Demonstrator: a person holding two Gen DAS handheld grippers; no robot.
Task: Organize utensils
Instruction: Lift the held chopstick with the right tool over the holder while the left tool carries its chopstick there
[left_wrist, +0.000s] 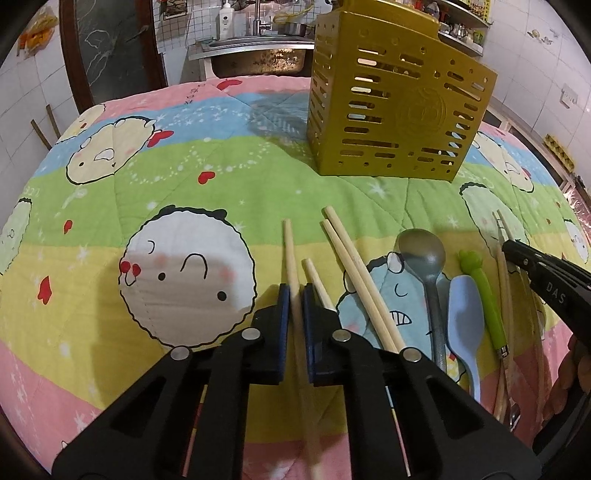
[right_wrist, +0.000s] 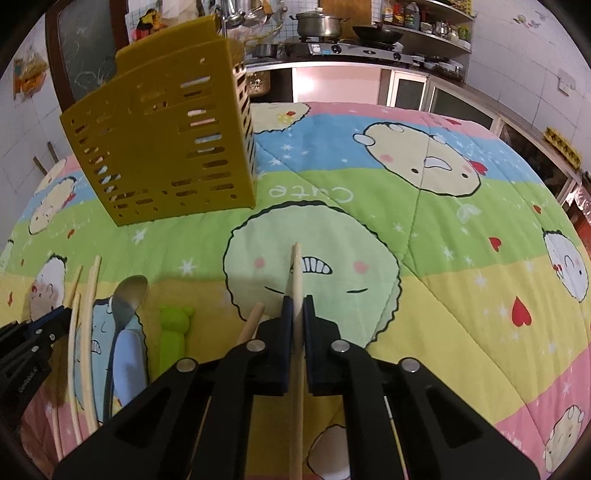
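In the lower centre of the left wrist view, the left hand-held gripper (left_wrist: 295, 295) is closing almost fully on a single chopstick (left_wrist: 290, 251), its blue pads pinching the shaft. In the lower centre of the right wrist view, the right hand-held gripper (right_wrist: 298, 308) is pinching another chopstick (right_wrist: 296, 273) the same way, nearly shut.

The yellow utensil holder (left_wrist: 391, 110) is standing upright on the quilt-covered tabletop (left_wrist: 184, 184), in the upper right of the left view and well apart from both grippers. Loose chopsticks (left_wrist: 354, 277), a metal spoon (left_wrist: 424, 254), a blue spoon (left_wrist: 463, 314) and a green-handled utensil (left_wrist: 487, 295) are lying to the lower right.

Each stick is being held near one end, so I judge it could pivot or slip between the pads on the way to the holder. A tilted tip might also catch the holder's rim or slots and tip it on the soft quilt.

The quilt is showing the word "Cute" (right_wrist: 310, 192), upside down in the right view. The letters "DAS" (left_wrist: 556, 291) are showing on the right gripper's body at the right edge of the left view.
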